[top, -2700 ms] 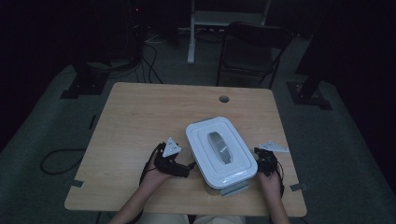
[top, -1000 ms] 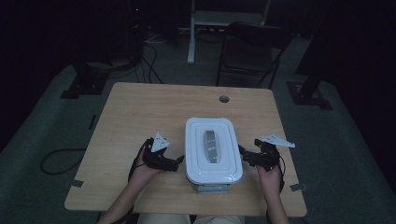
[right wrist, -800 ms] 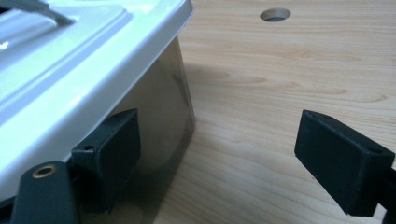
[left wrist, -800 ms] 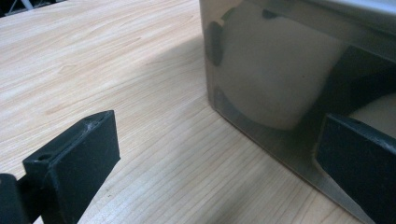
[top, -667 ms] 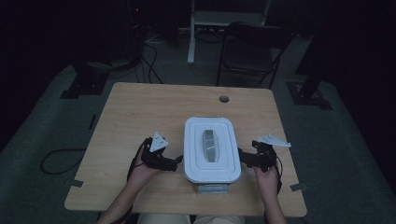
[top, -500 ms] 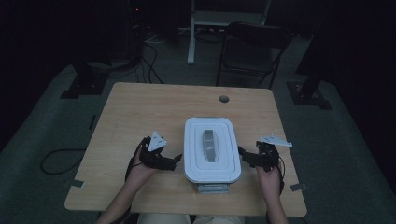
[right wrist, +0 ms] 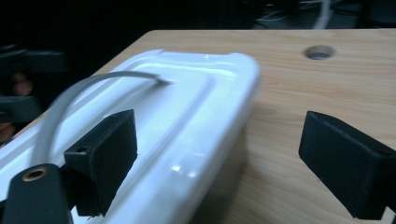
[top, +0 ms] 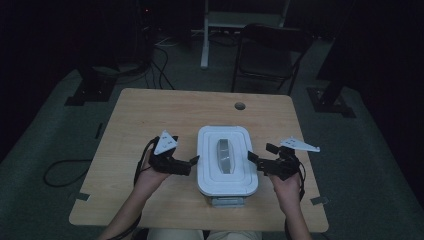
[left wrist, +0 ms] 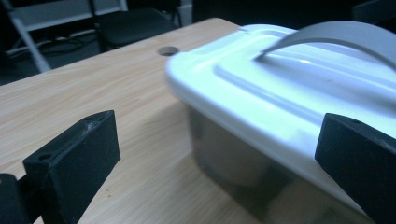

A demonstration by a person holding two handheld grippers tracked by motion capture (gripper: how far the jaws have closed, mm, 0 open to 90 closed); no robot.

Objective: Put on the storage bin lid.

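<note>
A clear box with a white lid [top: 225,150] and a grey arched handle [top: 225,156] sits near the front middle of the wooden table [top: 150,115]. My left gripper [top: 191,166] is open at the box's left side, its jaws pointing at the wall. In the left gripper view the left gripper [left wrist: 215,168] spans the lid [left wrist: 280,84] edge and the clear wall below it. My right gripper [top: 261,153] is open at the box's right side. In the right gripper view the right gripper [right wrist: 224,163] has one jaw over the lid [right wrist: 187,121] and the other over bare table.
A round cable hole [top: 240,106] lies in the table beyond the box. A dark chair [top: 270,55] stands behind the far edge. A cable [top: 60,170] loops on the floor at the left. Bare wood stretches left of and behind the box.
The box, skewed 2.7 s ago, now lies square to the table. Over the last second both grippers have stayed close to its two sides, with only slight shifts.
</note>
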